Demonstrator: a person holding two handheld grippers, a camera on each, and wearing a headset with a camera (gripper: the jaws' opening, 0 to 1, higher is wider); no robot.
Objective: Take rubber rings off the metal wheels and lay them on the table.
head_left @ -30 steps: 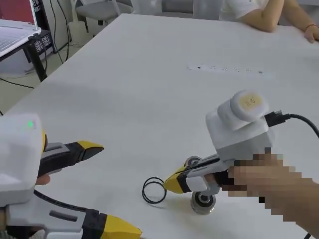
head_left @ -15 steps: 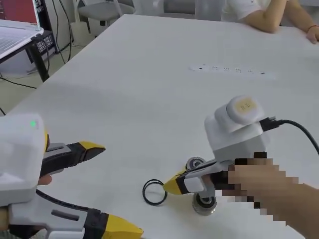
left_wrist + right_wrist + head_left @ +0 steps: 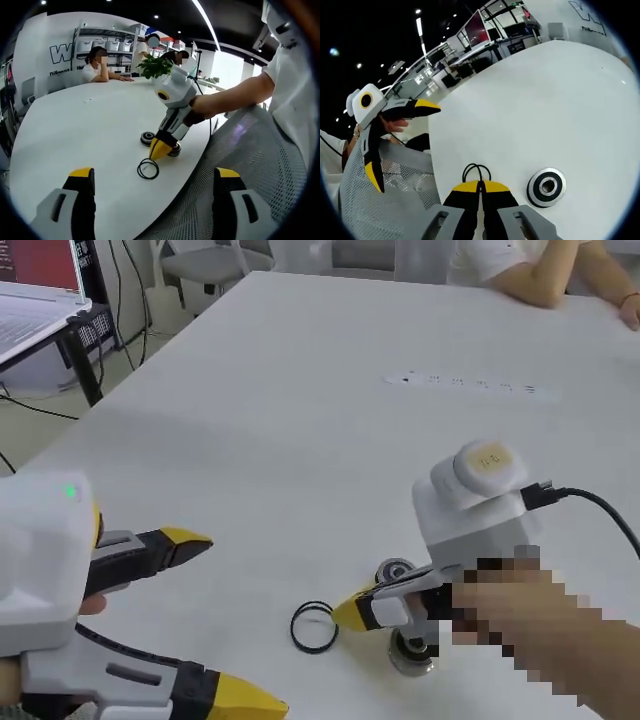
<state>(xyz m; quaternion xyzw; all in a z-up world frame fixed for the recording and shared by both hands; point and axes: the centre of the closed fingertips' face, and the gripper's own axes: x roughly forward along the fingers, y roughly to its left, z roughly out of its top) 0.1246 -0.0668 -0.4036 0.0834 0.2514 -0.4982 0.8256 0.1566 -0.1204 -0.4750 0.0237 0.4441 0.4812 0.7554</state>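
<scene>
Head view, rubber ring [image 3: 314, 627] flat on table [image 3: 300, 440]

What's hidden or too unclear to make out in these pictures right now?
Head view: the nearer metal wheel sits partly under the right gripper; any ring on it is hidden.
Right gripper view: shut jaws cover the rubber ring at its near edge; pinched or touching, unclear.
Head view: far marks on the table are too small to read.

Two metal wheels [image 3: 396, 571]; rubber rings [image 3: 314, 628] one or two, overlapped, unclear; left gripper [image 3: 240, 622] plus right gripper [image 3: 345, 612].
</scene>
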